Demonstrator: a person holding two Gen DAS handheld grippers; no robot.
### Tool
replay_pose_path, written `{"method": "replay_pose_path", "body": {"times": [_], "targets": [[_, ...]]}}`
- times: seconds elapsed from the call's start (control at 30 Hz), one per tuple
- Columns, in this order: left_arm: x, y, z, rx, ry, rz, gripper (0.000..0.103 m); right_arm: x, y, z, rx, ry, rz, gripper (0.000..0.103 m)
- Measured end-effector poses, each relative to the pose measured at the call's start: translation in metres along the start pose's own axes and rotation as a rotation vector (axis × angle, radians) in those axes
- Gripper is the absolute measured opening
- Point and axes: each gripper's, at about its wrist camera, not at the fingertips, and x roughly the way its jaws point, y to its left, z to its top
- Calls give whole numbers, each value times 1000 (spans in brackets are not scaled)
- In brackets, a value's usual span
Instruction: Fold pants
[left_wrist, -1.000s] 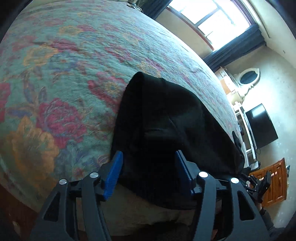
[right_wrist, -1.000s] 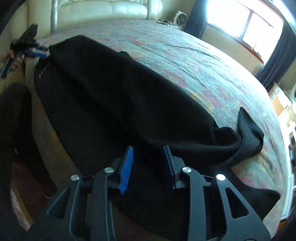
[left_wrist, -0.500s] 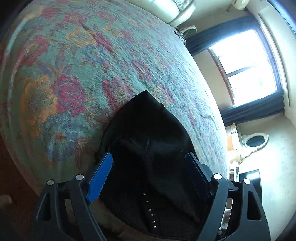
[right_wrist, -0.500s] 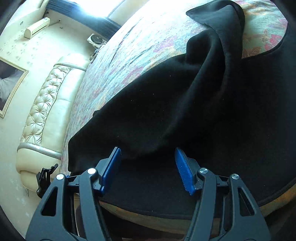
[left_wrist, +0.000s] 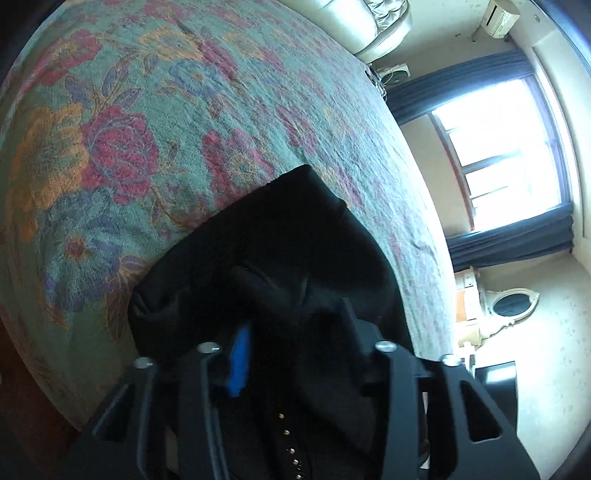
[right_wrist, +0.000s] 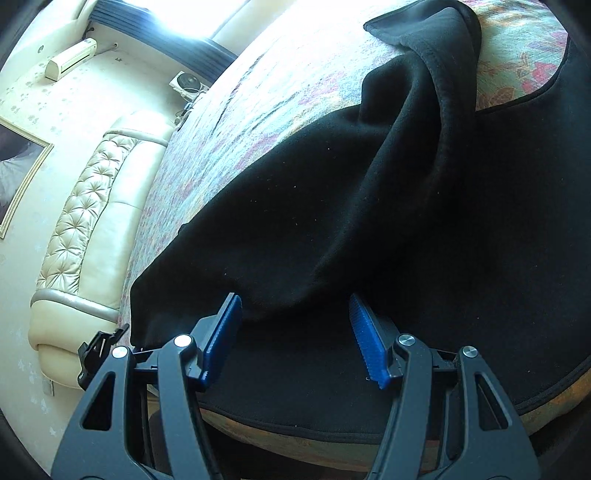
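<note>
**Left Claw Secures Waist End; Right Claw Positioned at Leg Edge**

The black pants (right_wrist: 332, 229) lie lengthwise along the near edge of the bed (left_wrist: 155, 155), partly overhanging it, which keeps both ends within reach. The left claw (left_wrist: 291, 332) has just been closing; its jaws now pinch a bunched fold of the studded waist end, judged to anchor that end for lifting. The right claw (right_wrist: 295, 328) stands spread, its blue pads (right_wrist: 365, 343) straddling a raised ridge of leg fabric without pressing it. One leg hem (right_wrist: 424, 33) lies twisted farther up the floral cover. Next action, as judged: the right claw takes its grip before both ends are carried over
</note>
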Motion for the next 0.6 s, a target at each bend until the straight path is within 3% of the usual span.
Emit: {"method": "replay_pose_path", "body": {"times": [0.03,0.17,0.37,0.5,0.6], "targets": [[3,1,2,6,3,5,13,-5,1,-2,5,-4,0,60],[4,8,-4,-19,5,7,12,-9,-2,-4,52,-25,9,60],[-21,10,-12,-63,-22,-70,12,-19,-10,-16,176,-68,37,60],[-17,6,-12,-7,-23,-33,12,-16,-10,-15,205,-96,28,60],[-7,11,-11,-38,-9,-29,12,-12,-10,-10,204,-119,7,56]]}}
